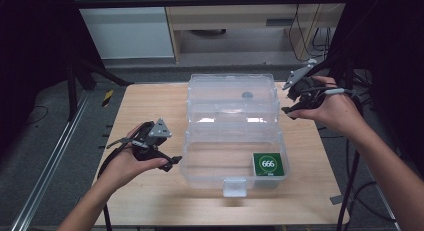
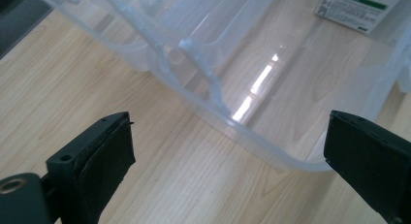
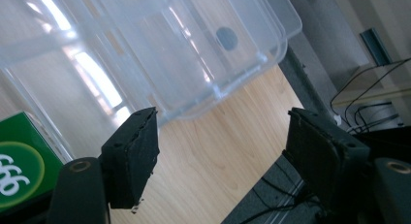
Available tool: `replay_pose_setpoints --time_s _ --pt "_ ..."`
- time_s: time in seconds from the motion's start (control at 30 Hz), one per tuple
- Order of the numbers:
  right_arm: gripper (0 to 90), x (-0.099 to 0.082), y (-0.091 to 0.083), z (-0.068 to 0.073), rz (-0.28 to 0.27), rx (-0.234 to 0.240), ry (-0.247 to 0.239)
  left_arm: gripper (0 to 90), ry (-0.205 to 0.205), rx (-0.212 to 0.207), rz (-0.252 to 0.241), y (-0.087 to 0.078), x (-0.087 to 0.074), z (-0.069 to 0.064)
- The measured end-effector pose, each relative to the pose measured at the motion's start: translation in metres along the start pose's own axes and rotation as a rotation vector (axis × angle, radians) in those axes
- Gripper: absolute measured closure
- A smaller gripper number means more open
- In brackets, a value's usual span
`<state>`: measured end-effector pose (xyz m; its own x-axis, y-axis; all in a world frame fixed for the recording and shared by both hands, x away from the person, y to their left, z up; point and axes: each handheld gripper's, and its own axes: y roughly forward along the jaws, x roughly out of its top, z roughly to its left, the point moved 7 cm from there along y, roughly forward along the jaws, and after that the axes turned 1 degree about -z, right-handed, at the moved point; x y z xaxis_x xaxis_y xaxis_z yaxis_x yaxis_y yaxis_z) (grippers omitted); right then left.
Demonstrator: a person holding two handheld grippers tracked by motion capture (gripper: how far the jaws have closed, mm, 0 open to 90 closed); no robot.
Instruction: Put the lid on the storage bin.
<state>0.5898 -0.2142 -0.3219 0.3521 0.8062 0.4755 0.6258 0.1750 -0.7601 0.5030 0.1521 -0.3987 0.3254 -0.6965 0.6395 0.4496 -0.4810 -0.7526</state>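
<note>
One green "666" box (image 1: 268, 164) inside clear plastic bin (image 1: 210, 167).

Overhead light glares in white streaks off the clear plastic box (image 1: 232, 126); surroundings dark, close-ups softly blurred.

In the right gripper view the green box (image 3: 19, 170) is cut off by the left edge, so only part of its number shows. In the left gripper view the bin (image 2: 252, 83) runs past the top and right edges. The small print on the label (image 2: 358, 8) there is too blurred to read.

clear box (image 1: 233, 122): 1 | green packet (image 1: 268, 164): 1 | table (image 1: 145, 101): 1
</note>
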Motion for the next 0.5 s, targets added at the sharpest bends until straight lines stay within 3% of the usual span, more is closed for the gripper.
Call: replay_pose_setpoints --time_s 0.23,0.5 --pt "31.2 0.023 0.005 0.011 -0.007 0.028 -0.072 4.1 0.063 -0.030 -0.007 0.006 0.022 -0.013" --pt "32.4 0.034 0.011 0.012 -0.006 0.044 -0.124 4.8 0.109 -0.056 0.015 0.016 0.031 -0.023"
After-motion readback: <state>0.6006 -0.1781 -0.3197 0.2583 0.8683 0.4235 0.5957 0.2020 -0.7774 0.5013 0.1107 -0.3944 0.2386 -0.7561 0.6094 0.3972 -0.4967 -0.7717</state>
